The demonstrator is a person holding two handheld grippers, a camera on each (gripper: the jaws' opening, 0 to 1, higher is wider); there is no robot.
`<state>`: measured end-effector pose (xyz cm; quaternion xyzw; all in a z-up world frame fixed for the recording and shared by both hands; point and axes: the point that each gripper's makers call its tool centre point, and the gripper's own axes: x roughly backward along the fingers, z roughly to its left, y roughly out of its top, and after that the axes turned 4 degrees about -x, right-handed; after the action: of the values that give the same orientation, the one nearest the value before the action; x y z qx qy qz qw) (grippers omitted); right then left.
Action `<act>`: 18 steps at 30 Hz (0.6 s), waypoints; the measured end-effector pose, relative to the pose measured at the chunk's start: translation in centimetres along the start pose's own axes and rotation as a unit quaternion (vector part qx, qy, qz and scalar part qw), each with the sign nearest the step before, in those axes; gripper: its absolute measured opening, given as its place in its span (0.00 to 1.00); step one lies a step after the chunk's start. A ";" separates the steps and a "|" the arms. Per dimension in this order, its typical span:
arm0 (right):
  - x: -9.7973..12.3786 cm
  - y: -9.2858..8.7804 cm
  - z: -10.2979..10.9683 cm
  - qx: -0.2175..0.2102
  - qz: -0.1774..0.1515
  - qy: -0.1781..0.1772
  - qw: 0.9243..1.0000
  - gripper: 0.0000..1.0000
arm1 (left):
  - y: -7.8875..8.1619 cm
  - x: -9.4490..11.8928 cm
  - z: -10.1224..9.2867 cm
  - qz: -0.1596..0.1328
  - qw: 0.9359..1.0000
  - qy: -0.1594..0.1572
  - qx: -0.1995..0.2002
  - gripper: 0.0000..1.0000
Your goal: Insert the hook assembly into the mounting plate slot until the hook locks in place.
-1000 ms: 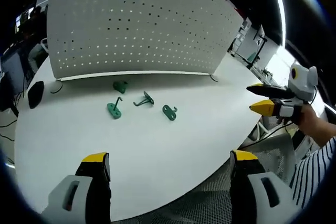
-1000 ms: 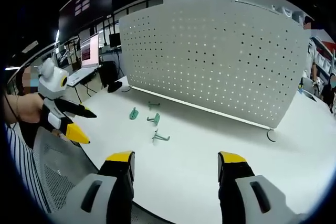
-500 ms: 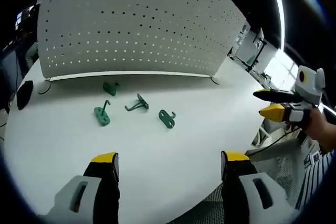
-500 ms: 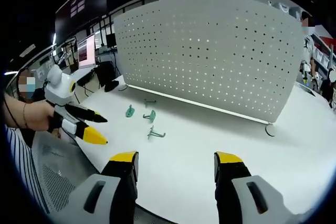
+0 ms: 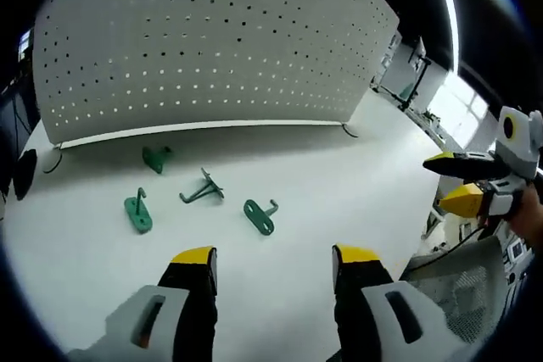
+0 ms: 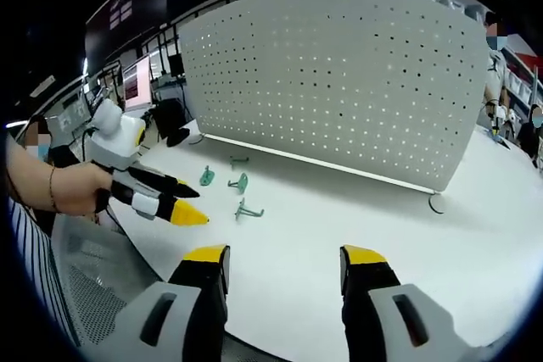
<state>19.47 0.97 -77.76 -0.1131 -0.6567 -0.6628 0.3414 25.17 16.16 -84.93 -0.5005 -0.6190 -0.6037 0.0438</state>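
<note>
Along the tabletop's (image 5: 356, 175) far edge in the left gripper view stands the white perforated mounting plate (image 5: 212, 40), upright on small feet. Four green hooks (image 5: 260, 216) lie loose on the white surface just before it, apart from one another. The left gripper (image 5: 273, 258) hangs over the near edge, jaws wide and empty, bare tabletop ahead of them. The right gripper (image 5: 458, 182) sits off the right edge, jaws parted.

From the right gripper view, the right gripper's own jaws stand wide and empty over the near edge. The left gripper, in a hand (image 6: 64, 188), points toward the hooks. Monitors (image 6: 140, 82) show beyond the tabletop's left corner; their writing is unreadable.
</note>
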 end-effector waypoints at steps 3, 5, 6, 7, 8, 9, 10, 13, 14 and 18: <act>-0.1 -0.1 -0.3 0.000 0.002 0.000 1.000 0.49 | -0.2 -1.0 0.1 0.018 1.000 0.003 0.012 0.55; -0.2 -0.2 -0.4 0.000 0.004 0.001 1.000 0.48 | -0.2 -1.5 0.1 0.026 1.000 0.007 0.009 0.54; -0.3 -0.2 -0.4 -0.001 0.004 0.001 1.000 0.48 | -0.2 -1.6 0.1 0.026 1.000 0.006 0.008 0.52; -0.3 -0.2 -0.5 -0.001 0.005 0.001 1.000 0.47 | -0.1 -2.0 -0.1 0.029 1.000 0.003 0.007 0.51; -0.3 -0.2 -0.5 0.001 0.003 0.000 1.000 0.46 | -0.1 -2.2 -0.1 0.031 1.000 0.003 0.004 0.49; -0.4 0.0 -0.6 0.004 0.001 0.000 1.000 0.45 | -0.1 -2.4 0.0 0.034 0.999 0.006 0.001 0.47; -0.5 0.0 -0.6 0.004 0.000 0.000 1.000 0.45 | 0.0 -2.6 0.1 0.036 0.999 0.009 0.002 0.46; -0.7 -0.1 -0.7 0.000 0.001 0.002 1.000 0.45 | 0.1 -3.6 0.1 0.043 0.999 0.006 0.018 0.45; -0.7 0.0 -0.8 -0.001 0.000 0.002 1.000 0.45 | 0.0 -3.9 0.1 0.049 0.999 0.008 0.020 0.44; -0.7 -0.2 -1.2 -0.007 0.000 0.002 1.000 0.45 | 0.3 -4.5 0.3 0.052 0.998 0.015 0.021 0.40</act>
<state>20.24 0.08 -78.50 -0.1144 -0.6517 -0.6675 0.3416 27.77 13.73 -87.79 -0.5217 -0.6041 -0.5948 0.0954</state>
